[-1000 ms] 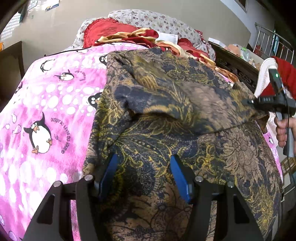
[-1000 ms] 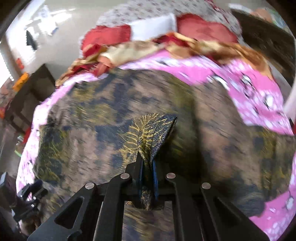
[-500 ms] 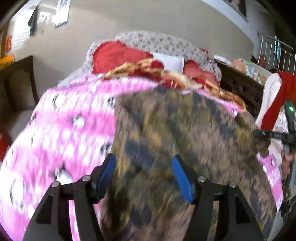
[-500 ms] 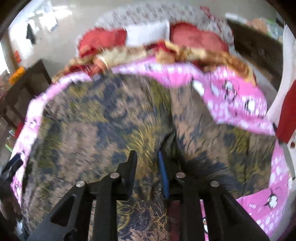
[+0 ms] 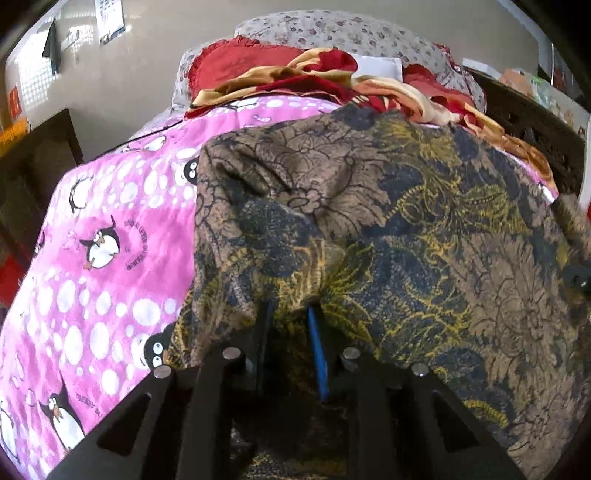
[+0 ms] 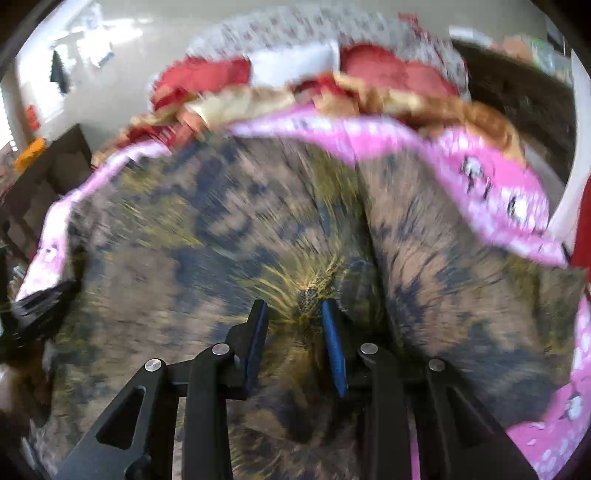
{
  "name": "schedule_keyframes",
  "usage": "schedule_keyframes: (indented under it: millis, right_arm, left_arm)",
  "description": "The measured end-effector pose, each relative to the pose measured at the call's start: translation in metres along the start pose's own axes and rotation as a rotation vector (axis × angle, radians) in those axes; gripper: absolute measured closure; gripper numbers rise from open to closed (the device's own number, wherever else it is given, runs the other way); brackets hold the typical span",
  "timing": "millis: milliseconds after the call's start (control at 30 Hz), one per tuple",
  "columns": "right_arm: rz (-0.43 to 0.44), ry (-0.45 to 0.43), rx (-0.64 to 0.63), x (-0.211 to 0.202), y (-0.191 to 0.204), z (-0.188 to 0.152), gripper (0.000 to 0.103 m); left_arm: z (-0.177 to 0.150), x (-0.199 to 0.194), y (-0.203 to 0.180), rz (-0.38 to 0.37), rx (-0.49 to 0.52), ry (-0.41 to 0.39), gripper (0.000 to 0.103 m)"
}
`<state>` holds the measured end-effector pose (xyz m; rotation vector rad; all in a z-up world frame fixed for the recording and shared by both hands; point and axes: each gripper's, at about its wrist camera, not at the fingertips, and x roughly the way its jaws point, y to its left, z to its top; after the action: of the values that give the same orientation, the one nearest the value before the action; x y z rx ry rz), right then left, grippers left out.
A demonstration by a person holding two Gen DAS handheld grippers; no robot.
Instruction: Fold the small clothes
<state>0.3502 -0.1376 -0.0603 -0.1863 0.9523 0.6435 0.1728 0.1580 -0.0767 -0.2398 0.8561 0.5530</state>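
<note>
Pink penguin-print bedsheet [image 5: 110, 236] covered the bed and lay bare along its left edge. The dark floral garment [image 5: 424, 221] was spread over the middle and right of the bed, reaching toward the far edge; a raised fold sat near its left border. Left gripper [image 5: 290, 321] was at the garment's near-left part, jaws closing with a ridge of the cloth bunched up between the blue pads; pads appeared to touch the cloth on both sides. Along the far edge of the bed lay a red and tan heap of cloth [image 5: 295, 77] against a floral pillow [image 5: 332, 33]. Right gripper [image 6: 293, 314] was over the garment's middle, the view blurred; jaws stood slightly apart, a small puckered peak of cloth between the pads, not visibly pinched.
</note>
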Motion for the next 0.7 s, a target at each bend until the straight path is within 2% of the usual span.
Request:
schedule_keyframes:
  millis: [100, 133, 200, 300, 333, 367, 400, 433, 500, 533, 567, 600, 633, 700]
  right_arm:
    - [0.012, -0.047, -0.015, 0.002, 0.001, -0.005, 0.083]
    - [0.018, -0.043, -0.021, 0.0, 0.003, -0.005, 0.078]
    - [-0.019, 0.012, -0.054, -0.007, 0.012, -0.002, 0.078]
    - [0.016, -0.059, -0.07, -0.037, 0.025, -0.016, 0.077]
    - [-0.017, -0.06, -0.084, -0.038, 0.029, -0.027, 0.069]
    - [-0.049, -0.01, -0.088, -0.029, 0.03, -0.036, 0.061]
    - [-0.055, 0.082, -0.092, -0.013, 0.029, -0.046, 0.061]
    - [-0.061, 0.036, -0.117, -0.02, 0.032, -0.049, 0.061]
    - [-0.038, 0.013, -0.091, -0.039, 0.028, -0.045, 0.062]
    - [0.003, -0.01, -0.047, -0.054, 0.021, -0.042, 0.063]
    - [0.044, -0.063, -0.007, -0.075, 0.009, -0.039, 0.063]
    - [0.05, -0.128, 0.026, -0.098, -0.006, -0.037, 0.063]
    - [0.026, -0.197, 0.063, -0.123, -0.029, -0.037, 0.062]
    - [-0.033, -0.253, 0.138, -0.147, -0.079, -0.037, 0.059]
  left_arm:
    - [0.002, -0.001, 0.007, -0.04, -0.002, -0.001, 0.082]
    - [0.002, -0.001, 0.006, -0.041, 0.008, -0.002, 0.082]
    - [0.0, -0.004, 0.008, -0.039, 0.029, -0.004, 0.081]
    - [-0.005, -0.011, 0.009, -0.038, 0.047, -0.011, 0.08]
    - [-0.004, -0.011, 0.008, -0.034, 0.054, -0.007, 0.08]
    - [-0.004, -0.011, 0.007, -0.026, 0.064, -0.001, 0.08]
    - [-0.002, -0.012, 0.005, -0.013, 0.076, 0.011, 0.079]
    - [0.0, -0.013, 0.003, -0.003, 0.081, 0.016, 0.077]
    - [0.001, -0.026, 0.002, 0.031, 0.082, 0.006, 0.073]
    - [0.001, -0.031, 0.003, 0.045, 0.081, -0.005, 0.067]
    - [-0.002, -0.043, 0.005, 0.045, 0.074, -0.033, 0.062]
    - [-0.005, -0.052, 0.008, 0.035, 0.063, -0.055, 0.054]
    - [-0.011, -0.065, 0.011, 0.018, 0.04, -0.087, 0.048]
    - [-0.022, -0.079, 0.014, -0.014, 0.017, -0.113, 0.043]
